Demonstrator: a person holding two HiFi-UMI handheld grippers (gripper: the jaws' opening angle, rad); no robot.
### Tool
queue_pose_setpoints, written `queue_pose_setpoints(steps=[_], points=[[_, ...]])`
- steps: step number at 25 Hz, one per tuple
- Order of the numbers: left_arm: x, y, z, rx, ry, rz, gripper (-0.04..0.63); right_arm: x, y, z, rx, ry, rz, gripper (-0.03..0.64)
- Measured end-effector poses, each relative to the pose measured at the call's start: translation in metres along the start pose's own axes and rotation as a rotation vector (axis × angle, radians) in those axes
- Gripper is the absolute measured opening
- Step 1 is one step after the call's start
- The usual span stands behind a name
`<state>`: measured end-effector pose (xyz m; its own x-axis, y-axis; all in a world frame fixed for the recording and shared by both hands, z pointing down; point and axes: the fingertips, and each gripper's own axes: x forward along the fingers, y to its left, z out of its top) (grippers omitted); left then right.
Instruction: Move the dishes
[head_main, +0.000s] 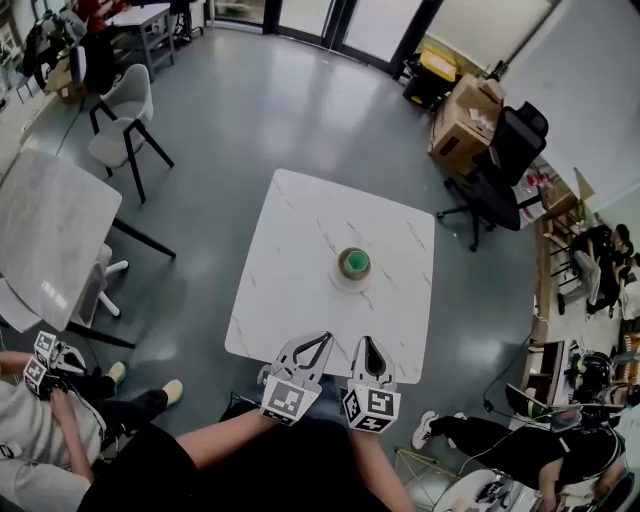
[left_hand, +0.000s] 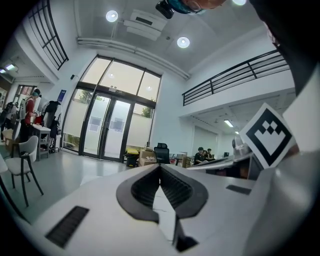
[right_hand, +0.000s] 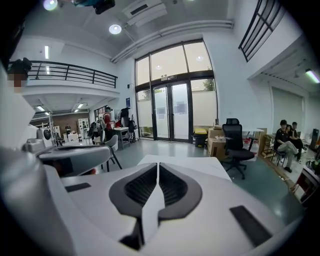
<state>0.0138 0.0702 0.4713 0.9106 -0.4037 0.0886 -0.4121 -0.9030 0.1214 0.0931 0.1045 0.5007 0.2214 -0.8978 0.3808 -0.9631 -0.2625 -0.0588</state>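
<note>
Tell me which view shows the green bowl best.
The head view: the green bowl sits in plain sight near the middle of the white table, on a pale plate. Neither gripper view shows it.

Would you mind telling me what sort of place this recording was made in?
Probably an open office or lab hall: a black office chair, cardboard boxes and tall glass entrance doors.

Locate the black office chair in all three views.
Head view: chair at upper right.
Left gripper view: chair near centre, small and far off.
Right gripper view: chair right of centre.
Shared landmark: the cardboard box right beside it in every view.
</note>
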Motion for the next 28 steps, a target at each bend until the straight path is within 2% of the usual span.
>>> queue_pose_setpoints(steps=[15,20,26,28], points=[[0.093,0.057,-0.029,-0.004,0.095,0.083,0.017,0.145,-0.042,-0.016,-0.068,0.138,0.134,0.023],[0.123,0.074,-0.037,-0.008,0.117,0.124,0.017,0.196,-0.066,-0.037,-0.106,0.217,0.161,0.092],[0.139,0.093,-0.053,-0.033,0.16,0.178,0.017,0.246,-0.061,-0.079,-0.19,0.386,0.289,0.107],[0.142,0.1,-0.056,-0.044,0.17,0.2,0.017,0.259,-0.06,-0.084,-0.231,0.409,0.312,0.107]])
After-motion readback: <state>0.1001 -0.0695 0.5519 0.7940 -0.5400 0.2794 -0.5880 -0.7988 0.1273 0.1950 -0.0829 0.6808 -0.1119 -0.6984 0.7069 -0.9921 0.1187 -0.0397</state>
